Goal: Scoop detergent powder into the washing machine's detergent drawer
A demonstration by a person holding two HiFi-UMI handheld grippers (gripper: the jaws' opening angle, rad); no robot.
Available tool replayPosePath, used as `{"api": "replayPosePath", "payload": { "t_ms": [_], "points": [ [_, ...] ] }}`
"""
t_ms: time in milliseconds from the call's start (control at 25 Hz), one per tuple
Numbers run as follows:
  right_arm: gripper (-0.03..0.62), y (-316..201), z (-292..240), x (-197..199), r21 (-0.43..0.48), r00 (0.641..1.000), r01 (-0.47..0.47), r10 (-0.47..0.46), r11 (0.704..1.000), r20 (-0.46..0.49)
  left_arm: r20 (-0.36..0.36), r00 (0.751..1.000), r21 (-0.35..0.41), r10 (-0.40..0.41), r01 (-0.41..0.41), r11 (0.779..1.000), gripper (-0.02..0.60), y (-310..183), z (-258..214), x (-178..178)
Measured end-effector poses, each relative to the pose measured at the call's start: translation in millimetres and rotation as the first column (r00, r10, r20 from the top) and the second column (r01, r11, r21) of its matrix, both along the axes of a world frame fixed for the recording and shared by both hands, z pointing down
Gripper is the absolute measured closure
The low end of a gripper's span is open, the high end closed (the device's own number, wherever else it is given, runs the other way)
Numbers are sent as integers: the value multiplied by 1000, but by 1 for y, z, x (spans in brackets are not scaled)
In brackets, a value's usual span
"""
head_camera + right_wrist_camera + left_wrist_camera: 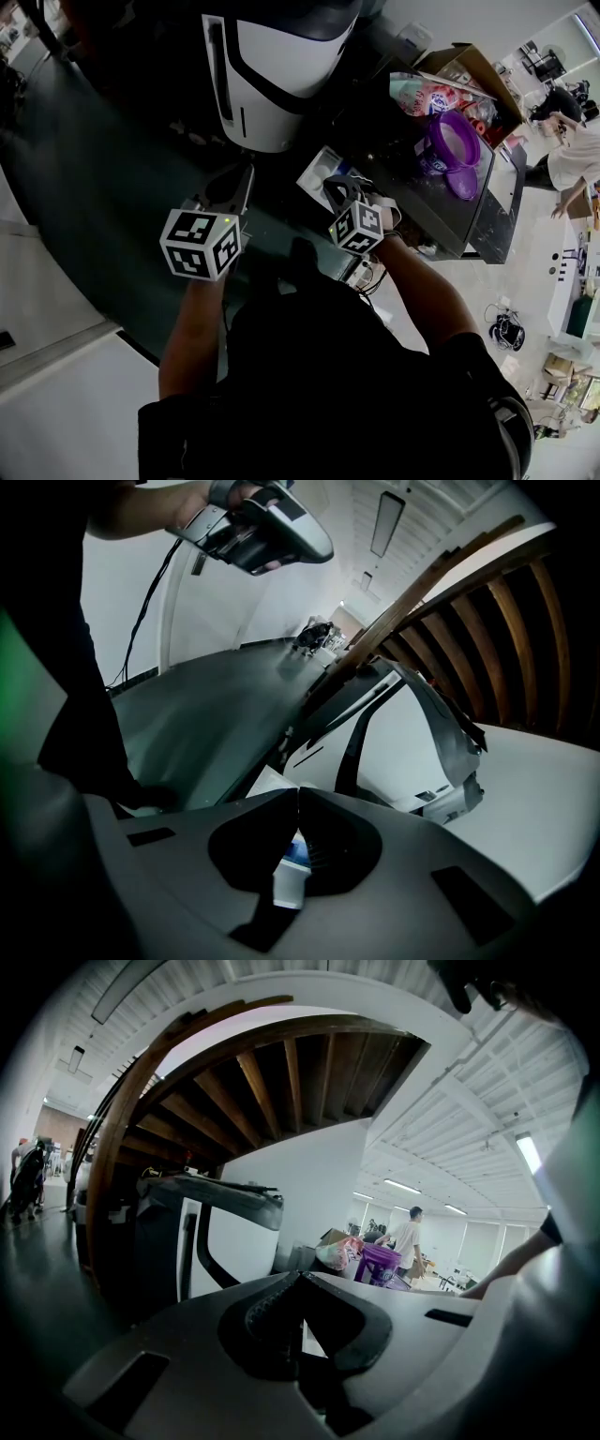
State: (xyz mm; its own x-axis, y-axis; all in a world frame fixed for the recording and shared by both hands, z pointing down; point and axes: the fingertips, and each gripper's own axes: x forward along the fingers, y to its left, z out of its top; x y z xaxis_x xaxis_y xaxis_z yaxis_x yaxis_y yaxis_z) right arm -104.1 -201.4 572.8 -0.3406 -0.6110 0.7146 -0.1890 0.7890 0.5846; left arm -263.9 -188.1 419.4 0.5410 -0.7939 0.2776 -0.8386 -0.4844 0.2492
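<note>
The white washing machine (281,75) stands at the top of the head view, on a dark floor. My left gripper (232,186) is held just below its front, jaws shut and empty. To its right my right gripper (341,190) is also shut, right beside a small white box-like part (321,169) at the machine's lower right. In the left gripper view the jaw tips (298,1275) meet, with the machine (216,1241) ahead. The right gripper (298,790) is shut too; a white and blue piece (292,869) shows below through the gap behind the tips. No scoop or powder shows.
A dark low table (469,202) at the right carries a purple tub (456,141) and a cardboard box (469,70) with packets. A person (574,155) stands beyond it at the far right. A wooden staircase (262,1063) curves overhead.
</note>
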Motion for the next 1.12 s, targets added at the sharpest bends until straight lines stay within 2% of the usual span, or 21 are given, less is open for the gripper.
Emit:
{"api": "replayPosePath", "payload": {
  "t_ms": [320,480,640,960,1120],
  "points": [
    [576,-1,6,-4,39,997,40,-37,998,-69,-3,1000,-4,-1,1,1000,574,-1,0,0],
    [576,-2,13,-2,18,996,34,-32,999,-89,-5,1000,-6,-5,5,1000,574,0,1,0],
    [576,0,20,-1,-8,990,65,-65,998,-123,-4,1000,-7,-7,7,1000,574,-2,2,-1],
    [576,-1,19,-3,5,988,65,-64,998,-138,-7,1000,-10,-6,6,1000,574,1,3,-3],
    [576,-4,19,-2,-18,994,27,-28,999,-104,-8,1000,-9,-5,5,1000,574,0,3,-3]
  ]
}}
